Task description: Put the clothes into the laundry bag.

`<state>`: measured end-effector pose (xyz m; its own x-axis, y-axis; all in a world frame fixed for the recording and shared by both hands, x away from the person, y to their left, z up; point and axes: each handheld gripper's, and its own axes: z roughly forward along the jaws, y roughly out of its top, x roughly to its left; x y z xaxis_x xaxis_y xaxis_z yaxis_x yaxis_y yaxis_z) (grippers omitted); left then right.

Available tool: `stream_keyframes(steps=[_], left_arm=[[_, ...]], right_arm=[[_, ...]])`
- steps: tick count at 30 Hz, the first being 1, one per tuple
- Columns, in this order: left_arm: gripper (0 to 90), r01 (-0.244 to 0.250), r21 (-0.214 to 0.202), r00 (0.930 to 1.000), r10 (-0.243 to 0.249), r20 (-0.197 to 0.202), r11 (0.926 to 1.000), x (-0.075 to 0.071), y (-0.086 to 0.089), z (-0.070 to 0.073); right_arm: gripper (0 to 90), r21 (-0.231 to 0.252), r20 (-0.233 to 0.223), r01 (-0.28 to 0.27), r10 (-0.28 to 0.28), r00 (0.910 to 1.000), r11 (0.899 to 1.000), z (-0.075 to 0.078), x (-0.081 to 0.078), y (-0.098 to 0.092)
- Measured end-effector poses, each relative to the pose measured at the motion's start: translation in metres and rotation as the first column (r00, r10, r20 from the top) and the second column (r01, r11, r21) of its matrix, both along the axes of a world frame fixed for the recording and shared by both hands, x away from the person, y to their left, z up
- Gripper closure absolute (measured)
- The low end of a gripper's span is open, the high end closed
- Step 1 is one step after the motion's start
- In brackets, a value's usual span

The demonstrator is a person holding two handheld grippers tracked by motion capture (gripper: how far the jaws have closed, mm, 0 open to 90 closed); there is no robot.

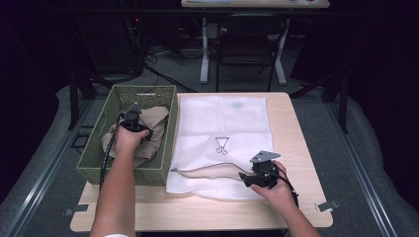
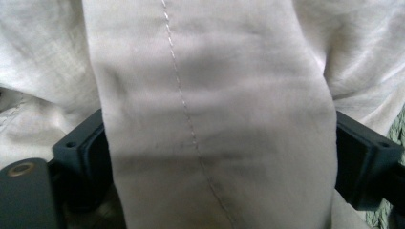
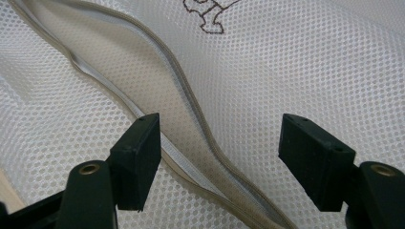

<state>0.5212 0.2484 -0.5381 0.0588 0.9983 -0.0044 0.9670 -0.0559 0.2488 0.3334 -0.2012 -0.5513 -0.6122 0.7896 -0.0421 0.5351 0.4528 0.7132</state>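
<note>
The left tool (image 1: 132, 117) is down in the green woven basket (image 1: 165, 129), and a thick fold of the beige cloth (image 2: 215, 114) stands between its 2 jaws. In the left gripper view the fold fills the whole gap from 1 jaw to the other and a stitched seam runs down its middle. The jaws are wide and touch the fold on both sides, so the tool is grasping the cloth. The rest of the cloth lies crumpled around and under the tool and covers most of the basket floor.

The right tool (image 1: 245, 177) rests over the near edge of the white mesh bag (image 1: 222, 123), just right of the basket. Its 2 jaws stand apart, released, and nothing is pressed between them. The beige zipper (image 3: 191, 143) of the bag lies open under this tool and runs from between the jaws away to the left, toward the basket. The bag lies flat on the table (image 1: 296, 148). Bare table remains to the right of the right tool and in front of both tools.
</note>
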Motion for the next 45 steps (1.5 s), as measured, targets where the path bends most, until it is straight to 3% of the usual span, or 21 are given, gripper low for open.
stream_keyframes(steps=[18, 45], left_arm=[[30.3, -0.005, -0.042, 1.0000, 0.005, -0.004, 0.9991, -0.003, 0.007, 0.004], [45.8, 0.008, -0.080, 0.9999, -0.007, 0.012, 0.9968, -0.007, 0.013, 0.010]], right_arm=[[30.8, 0.002, -0.002, 0.000, 0.000, 1.0000, 1.000, 0.000, 0.000, 0.000], [30.8, -0.002, -0.001, -0.010, 0.010, 0.9999, 1.000, 0.000, 0.000, 0.001]])
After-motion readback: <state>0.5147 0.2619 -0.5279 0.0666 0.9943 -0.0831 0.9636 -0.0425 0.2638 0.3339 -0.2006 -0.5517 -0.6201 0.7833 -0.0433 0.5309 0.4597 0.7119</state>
